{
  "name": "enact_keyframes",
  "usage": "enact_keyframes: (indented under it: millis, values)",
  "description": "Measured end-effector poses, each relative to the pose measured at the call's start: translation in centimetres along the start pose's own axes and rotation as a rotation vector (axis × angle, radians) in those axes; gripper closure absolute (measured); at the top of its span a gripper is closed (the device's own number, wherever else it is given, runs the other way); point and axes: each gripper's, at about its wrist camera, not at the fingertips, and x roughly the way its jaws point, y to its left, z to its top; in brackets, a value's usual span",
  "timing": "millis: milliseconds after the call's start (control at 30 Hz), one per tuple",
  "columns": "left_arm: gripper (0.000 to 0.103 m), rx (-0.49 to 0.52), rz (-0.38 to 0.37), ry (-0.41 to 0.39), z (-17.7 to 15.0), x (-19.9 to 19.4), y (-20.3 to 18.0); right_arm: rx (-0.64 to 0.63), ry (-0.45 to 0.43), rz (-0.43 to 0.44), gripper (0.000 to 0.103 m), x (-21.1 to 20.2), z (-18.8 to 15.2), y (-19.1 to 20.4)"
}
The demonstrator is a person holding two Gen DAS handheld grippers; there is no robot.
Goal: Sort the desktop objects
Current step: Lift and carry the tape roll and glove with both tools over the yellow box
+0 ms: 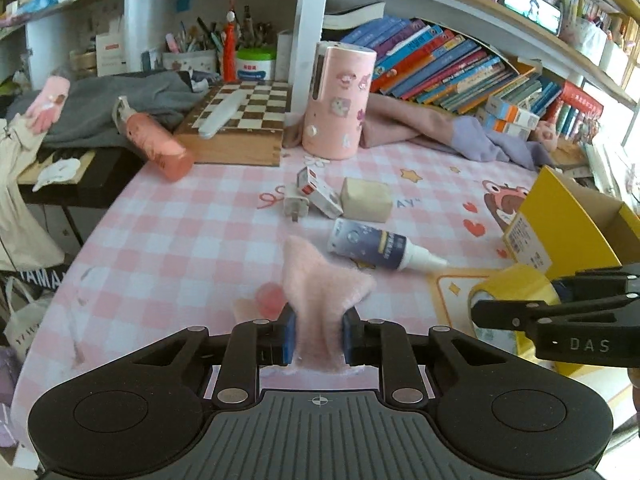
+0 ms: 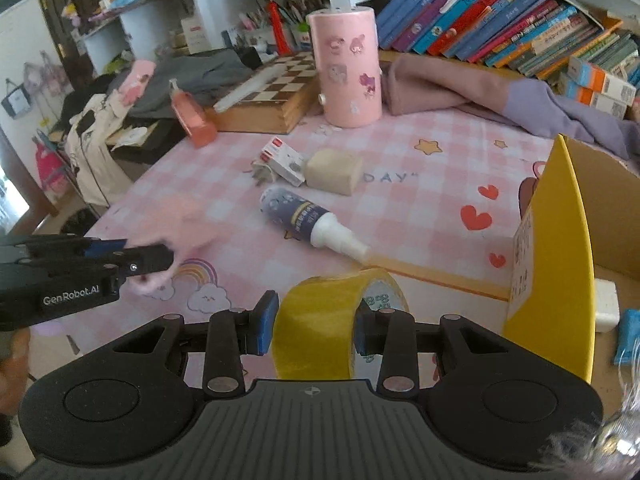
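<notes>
My left gripper (image 1: 319, 338) is shut on a fuzzy pink glove (image 1: 320, 292), which it holds a little above the pink checked desk mat (image 1: 180, 232). In the right wrist view that glove (image 2: 182, 236) is a blurred pink shape at the tip of the left gripper (image 2: 160, 258). My right gripper (image 2: 314, 326) is shut on a roll of yellow tape (image 2: 320, 320), close to the yellow cardboard box (image 2: 560, 248). The same tape roll (image 1: 516, 292) shows at the right of the left wrist view. A dark blue spray bottle (image 1: 376, 246) lies on the mat ahead.
A white plug (image 1: 295, 202), a small white box (image 1: 320, 192) and a beige block (image 1: 366, 199) lie mid-mat. A tall pink cylinder (image 1: 340, 104), a chessboard box (image 1: 240, 120) and a tipped pink bottle (image 1: 160, 146) stand behind. A white block (image 2: 606, 306) lies in the box.
</notes>
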Motion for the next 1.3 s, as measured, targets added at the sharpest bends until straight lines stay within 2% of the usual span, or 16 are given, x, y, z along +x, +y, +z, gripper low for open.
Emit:
enact_keyframes:
  millis: [167, 367, 467, 567, 633, 667, 800, 967, 1067, 1300]
  values:
    - [0.082, 0.006, -0.014, 0.013, -0.6, -0.5, -0.4, -0.045, 0.007, -0.024, 0.068, -0.4, -0.6, 0.8]
    - [0.082, -0.044, -0.029, 0.0, -0.6, -0.9, 0.0, 0.016, -0.028, 0.106, 0.069, -1.0, -0.1, 0.5]
    - [0.082, -0.066, -0.029, -0.003, -0.5, -1.0, 0.3, 0.069, 0.002, 0.095, 0.068, -0.3, 0.0, -0.2]
    - [0.082, -0.067, -0.025, -0.001, -0.7, -1.1, 0.4, 0.08, 0.015, 0.048, 0.061, -0.3, -0.2, -0.4]
    - [0.082, -0.067, -0.025, 0.005, -0.8, -1.1, 0.4, 0.05, 0.01, 0.009, 0.044, -0.7, -0.4, -0.2]
    - [0.082, -0.068, -0.025, 0.008, -0.9, -1.1, 0.4, 0.02, 0.013, -0.025, 0.043, -0.8, -0.5, 0.2]
    - [0.082, -0.066, -0.032, 0.009, -0.9, -1.1, 0.2, -0.114, 0.025, -0.115, 0.043, -0.7, -1.3, 1.6]
    - [0.082, -0.045, -0.04, 0.002, -1.0, -1.4, -0.1, -0.159, 0.029, -0.173, 0.048, -0.5, -2.1, 1.8]
    - [0.081, -0.041, -0.044, -0.001, -1.2, -1.7, -0.3, -0.164, 0.027, -0.189, 0.063, -0.5, -2.1, 1.6]
    - [0.081, -0.044, -0.062, -0.029, -1.1, -2.9, -0.5, -0.159, 0.006, -0.165, 0.064, -1.5, -2.1, 1.9]
